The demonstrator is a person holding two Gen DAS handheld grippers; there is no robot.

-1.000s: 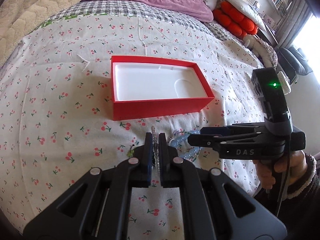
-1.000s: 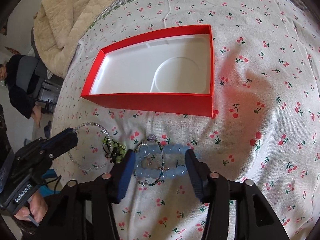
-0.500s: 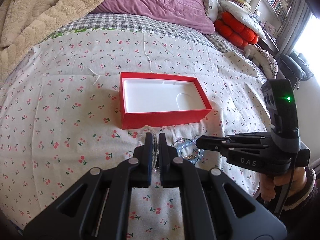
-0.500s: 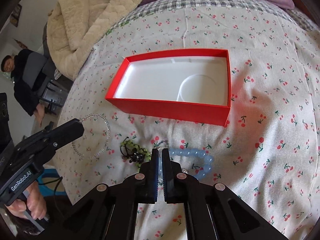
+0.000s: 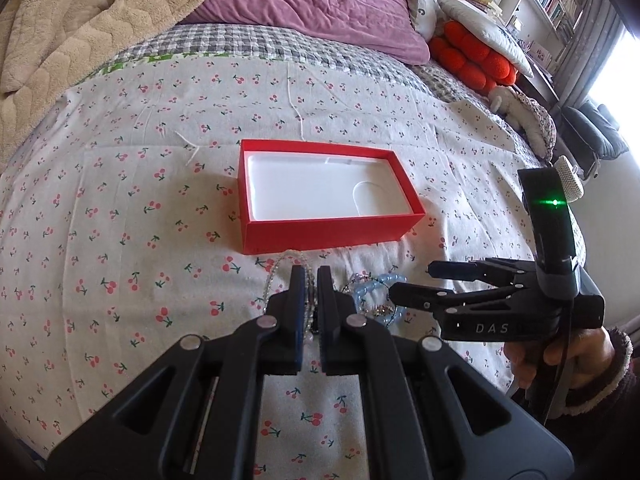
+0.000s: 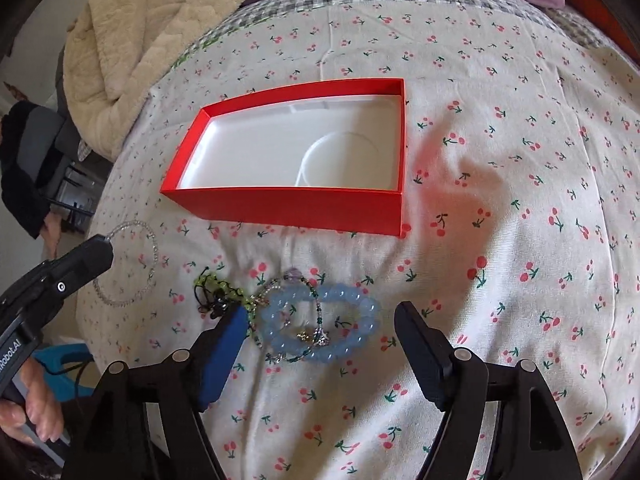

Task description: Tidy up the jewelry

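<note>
A red box point(image 6: 296, 204) with a white lining sits open on the cherry-print bedspread point(image 6: 520, 160), nothing inside it. At about 6 o'clock from the box, just beside its near wall, the jewelry lies in a cluster: a pale blue bead bracelet point(image 6: 320, 320), a thin dark chain point(image 6: 312, 336) crossing it, a green and black beaded piece point(image 6: 218, 292) at its 9 o'clock, and a clear bead bracelet point(image 6: 128, 264) further out at 9 o'clock. The right gripper point(image 6: 320, 328) is spread wide, its fingers on either side of the blue bracelet, gripping nothing. The left gripper point(image 5: 310, 284) is nearly closed, pinching the clear bead bracelet between its fingers.
</note>
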